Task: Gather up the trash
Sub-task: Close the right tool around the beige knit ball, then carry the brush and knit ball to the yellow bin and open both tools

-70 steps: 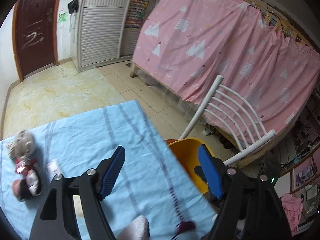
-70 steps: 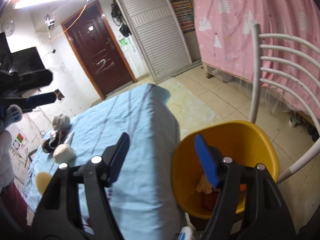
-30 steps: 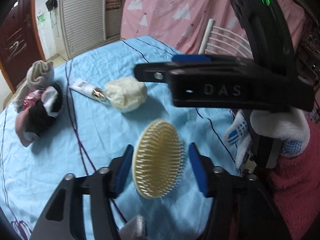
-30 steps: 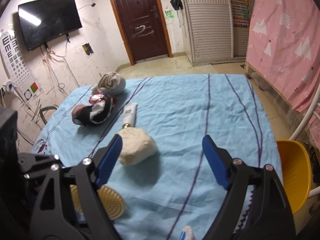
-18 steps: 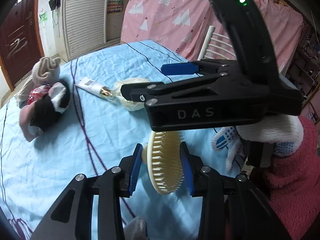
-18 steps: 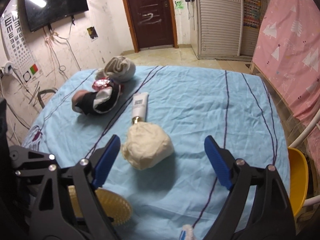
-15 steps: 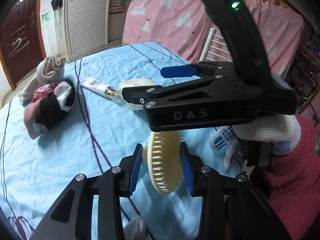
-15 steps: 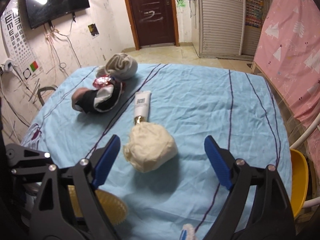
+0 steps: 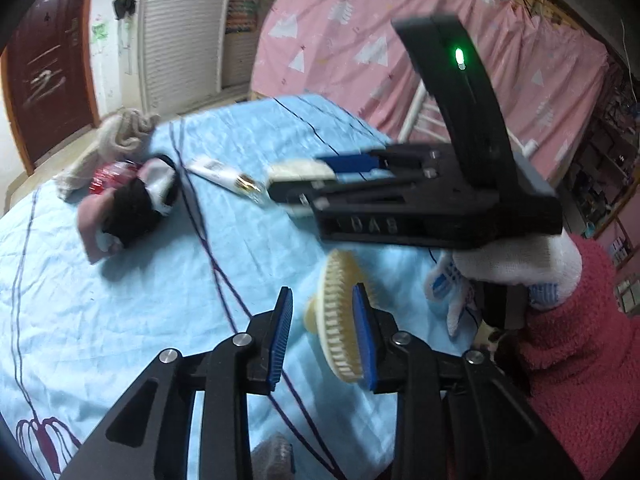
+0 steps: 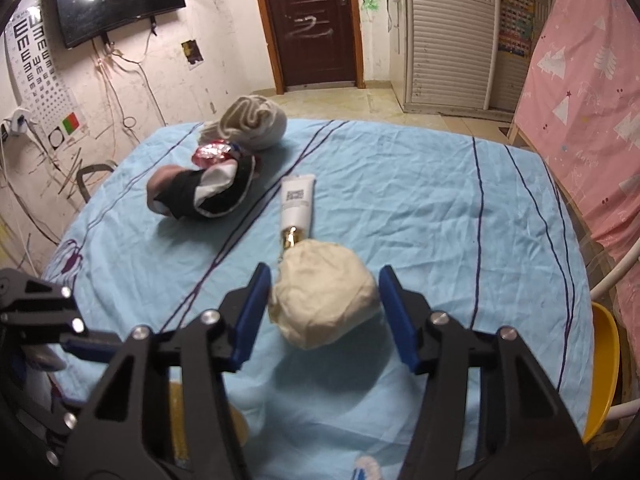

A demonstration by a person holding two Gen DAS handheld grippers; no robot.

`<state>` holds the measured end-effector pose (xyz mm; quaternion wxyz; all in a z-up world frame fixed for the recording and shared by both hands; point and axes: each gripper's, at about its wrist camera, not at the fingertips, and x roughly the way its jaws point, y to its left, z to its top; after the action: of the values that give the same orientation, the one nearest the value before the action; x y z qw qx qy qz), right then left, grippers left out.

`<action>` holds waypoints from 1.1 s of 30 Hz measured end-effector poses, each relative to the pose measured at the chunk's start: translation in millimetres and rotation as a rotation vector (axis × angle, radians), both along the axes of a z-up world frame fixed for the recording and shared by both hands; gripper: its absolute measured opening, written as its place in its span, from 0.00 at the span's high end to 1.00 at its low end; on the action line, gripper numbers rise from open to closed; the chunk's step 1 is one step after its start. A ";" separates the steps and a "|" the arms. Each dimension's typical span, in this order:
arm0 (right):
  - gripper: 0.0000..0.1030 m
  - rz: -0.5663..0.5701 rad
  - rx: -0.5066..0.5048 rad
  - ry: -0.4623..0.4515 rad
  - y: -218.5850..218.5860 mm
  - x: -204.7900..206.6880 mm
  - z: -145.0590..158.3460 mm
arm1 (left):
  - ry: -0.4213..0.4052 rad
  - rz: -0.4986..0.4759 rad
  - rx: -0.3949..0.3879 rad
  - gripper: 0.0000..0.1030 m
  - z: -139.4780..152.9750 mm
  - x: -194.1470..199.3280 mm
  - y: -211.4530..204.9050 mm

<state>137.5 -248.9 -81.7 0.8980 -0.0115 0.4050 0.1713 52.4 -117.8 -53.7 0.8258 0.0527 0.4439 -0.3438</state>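
The right gripper (image 10: 324,316), fingers spread, straddles the cream crumpled paper wad (image 10: 325,307); lower, centre, then squeeze. The left gripper (image 9: 322,334) gapes, its right pad (image 9: 365,340) against the yellow oval bristle brush (image 9: 340,316).

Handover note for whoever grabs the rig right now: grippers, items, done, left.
Left gripper: open, brush leaning on its right finger, not clamped.
Right gripper: open, straddling the cream wad, not gripping.
On the blue cloth: tube, black-and-white bundle, red wrapper, beige roll.
Yellow bin sits off the right edge.
Done: nothing in hand.
Left: close on the wad, bin it, then the rest.
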 end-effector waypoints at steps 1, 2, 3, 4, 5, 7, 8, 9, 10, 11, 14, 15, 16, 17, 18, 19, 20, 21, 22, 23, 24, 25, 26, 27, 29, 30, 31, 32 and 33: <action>0.48 -0.003 0.004 -0.004 -1.8 -0.9 1.3 | 0.003 -0.006 0.007 0.79 -1.5 0.3 -2.8; 0.48 -0.009 0.007 -0.010 -4.6 -1.7 2.7 | 0.000 -0.014 0.018 0.79 -3.1 -0.7 -5.4; 0.48 -0.015 0.010 -0.015 -7.0 -2.3 3.9 | -0.002 -0.021 0.025 0.79 -3.9 -1.6 -7.4; 0.48 -0.023 0.017 -0.022 -10.6 -3.4 5.9 | -0.007 -0.023 0.032 0.79 -4.0 -1.9 -10.0; 0.48 -0.028 0.022 -0.027 -12.7 -3.9 7.0 | -0.017 -0.024 0.043 0.80 -4.1 -2.8 -12.2; 0.48 -0.040 0.035 -0.039 -18.4 -6.2 9.9 | -0.028 -0.030 0.054 0.89 -3.7 -4.2 -14.5; 0.48 -0.046 0.040 -0.044 -21.2 -6.7 11.2 | -0.035 -0.030 0.059 0.90 -3.0 -5.0 -16.2; 0.48 -0.053 0.045 -0.049 -23.8 -7.5 12.3 | -0.042 -0.030 0.062 0.91 -2.0 -5.4 -17.3; 0.48 -0.059 0.051 -0.055 -26.8 -8.3 13.5 | -0.045 -0.030 0.061 0.92 -1.1 -5.8 -17.7; 0.49 -0.063 0.057 -0.058 -29.4 -9.0 14.5 | -0.044 -0.023 0.055 0.93 0.2 -5.3 -17.8; 0.49 -0.071 0.069 -0.071 -35.7 -11.3 17.6 | -0.042 -0.006 0.053 0.94 2.8 -1.1 -16.2; 0.49 -0.074 0.073 -0.075 -37.7 -12.1 18.3 | -0.043 -0.001 0.053 0.95 3.3 0.3 -16.6; 0.49 -0.079 0.077 -0.080 -40.1 -12.6 19.4 | -0.046 0.002 0.055 0.96 4.5 0.6 -16.9; 0.49 -0.083 0.082 -0.084 -42.5 -13.1 20.3 | -0.049 0.004 0.057 0.96 4.8 1.2 -17.5; 0.49 -0.086 0.088 -0.086 -44.7 -13.3 21.0 | -0.050 0.007 0.056 0.97 5.9 1.1 -18.3; 0.49 -0.094 0.094 -0.091 -48.4 -13.8 22.0 | -0.051 0.009 0.056 0.97 6.7 1.7 -19.4; 0.49 -0.098 0.098 -0.095 -50.8 -14.5 22.4 | -0.055 0.014 0.057 0.98 8.0 2.7 -20.3; 0.49 -0.103 0.101 -0.097 -53.6 -15.3 22.6 | -0.057 0.018 0.057 0.98 9.2 6.2 -21.2; 0.49 -0.110 0.105 -0.103 -57.4 -16.2 23.5 | -0.061 0.022 0.057 0.98 10.5 7.0 -21.8; 0.49 -0.119 0.110 -0.109 -60.9 -17.3 24.4 | -0.068 0.027 0.059 0.98 12.7 8.2 -22.6; 0.49 -0.126 0.116 -0.114 -65.4 -18.3 25.5 | -0.070 0.029 0.061 0.98 13.8 8.3 -24.0; 0.49 -0.134 0.119 -0.119 -69.2 -19.1 26.3 | -0.072 0.032 0.063 0.98 14.8 9.0 -24.9; 0.49 -0.140 0.123 -0.123 -72.3 -19.5 27.2 | -0.074 0.034 0.067 0.98 15.6 9.9 -26.7; 0.49 -0.144 0.128 -0.125 -75.7 -19.9 27.6 | -0.076 0.032 0.072 0.98 16.0 10.5 -28.8; 0.49 -0.155 0.133 -0.127 -83.1 -20.6 27.2 | -0.072 0.024 0.095 0.99 13.8 10.8 -34.5; 0.49 -0.162 0.139 -0.128 -87.3 -21.5 26.7 | -0.080 0.027 0.105 0.99 13.5 10.1 -37.1; 0.49 -0.167 0.142 -0.129 -90.3 -22.1 26.6 | -0.084 0.030 0.113 0.99 14.5 9.8 -40.0; 0.49 -0.175 0.147 -0.132 -94.1 -22.7 26.5 | -0.082 0.032 0.111 0.99 15.6 9.6 -40.7; 0.49 -0.182 0.152 -0.135 -97.8 -23.2 26.7 | -0.084 0.037 0.109 0.99 17.2 9.8 -41.8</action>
<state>114.3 -346.7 -55.0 0.9334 0.0816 0.3288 0.1180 62.3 -159.6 -36.4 0.8459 0.1037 0.4276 -0.3013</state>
